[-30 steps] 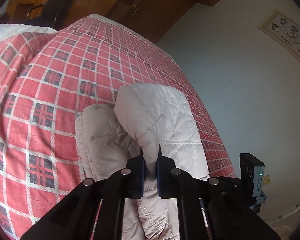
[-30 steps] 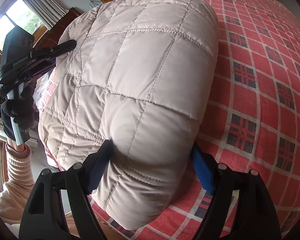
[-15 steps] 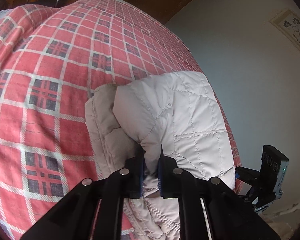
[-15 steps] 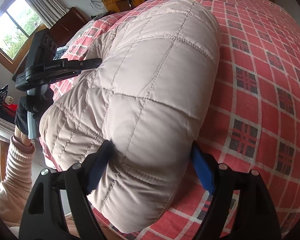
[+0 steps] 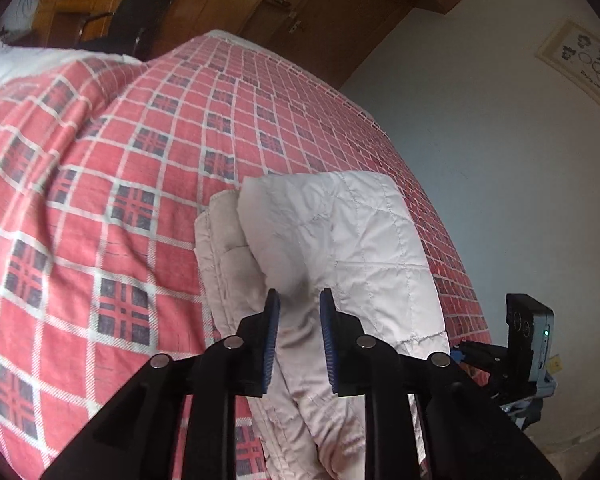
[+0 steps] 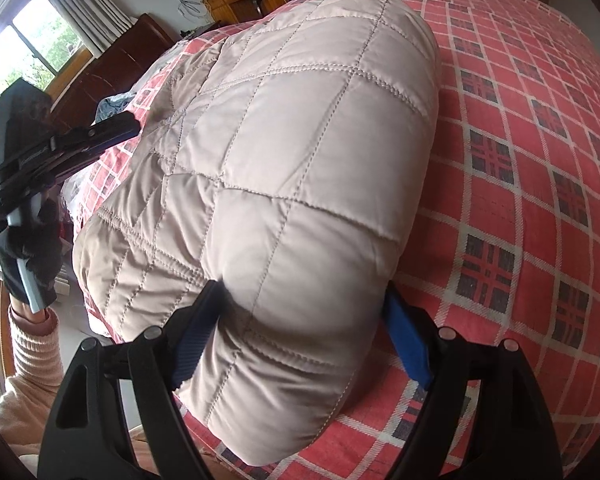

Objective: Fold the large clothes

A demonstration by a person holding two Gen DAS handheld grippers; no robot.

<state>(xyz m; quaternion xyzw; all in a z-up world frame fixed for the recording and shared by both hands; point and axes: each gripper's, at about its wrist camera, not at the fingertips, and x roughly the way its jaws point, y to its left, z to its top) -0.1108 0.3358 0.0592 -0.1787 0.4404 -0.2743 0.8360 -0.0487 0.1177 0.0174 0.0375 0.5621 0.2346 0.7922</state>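
Your left gripper [image 5: 299,300] has just let go: its jaws, clamped on the pale beige quilted jacket [image 5: 340,248] half a second ago, now stand parted. Your right gripper [image 6: 304,300] stays spread wide around the folded bundle at the near edge of the red plaid bedspread [image 5: 100,184]. That fold looks set, so release and smooth it.
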